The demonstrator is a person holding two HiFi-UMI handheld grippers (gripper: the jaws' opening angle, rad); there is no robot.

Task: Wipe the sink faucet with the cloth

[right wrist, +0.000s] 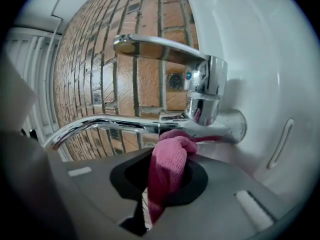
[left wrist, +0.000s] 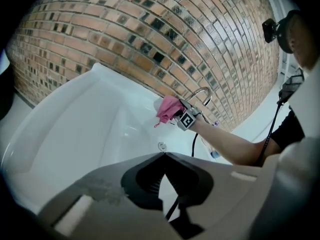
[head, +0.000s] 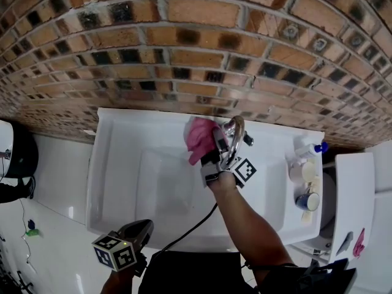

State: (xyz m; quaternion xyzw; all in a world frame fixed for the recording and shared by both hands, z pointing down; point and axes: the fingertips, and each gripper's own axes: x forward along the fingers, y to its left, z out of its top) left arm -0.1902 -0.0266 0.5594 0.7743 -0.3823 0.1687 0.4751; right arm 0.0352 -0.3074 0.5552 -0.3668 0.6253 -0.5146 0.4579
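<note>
right gripper view, right hand-held gripper (right wrist: 167, 153) clamped on cloth (right wrist: 169, 171), hiding part of faucet (right wrist: 205, 101), left hand-held gripper (left wrist: 162, 155) closed, empty

Head view aimed steeply down on sink (head: 122, 182), left gripper view set back at near rim, faced across basin, right gripper view held v. close to faucet (right wrist: 205, 91), faucet & cloth (head: 199, 136) shared by all 3.

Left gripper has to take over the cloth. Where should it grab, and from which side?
Grab the loose bunched end of the cloth that bulges left of the faucet, over the sink. Come from the basin side: that end hangs free, while the other end is pinched in the right gripper at the spout.
</note>
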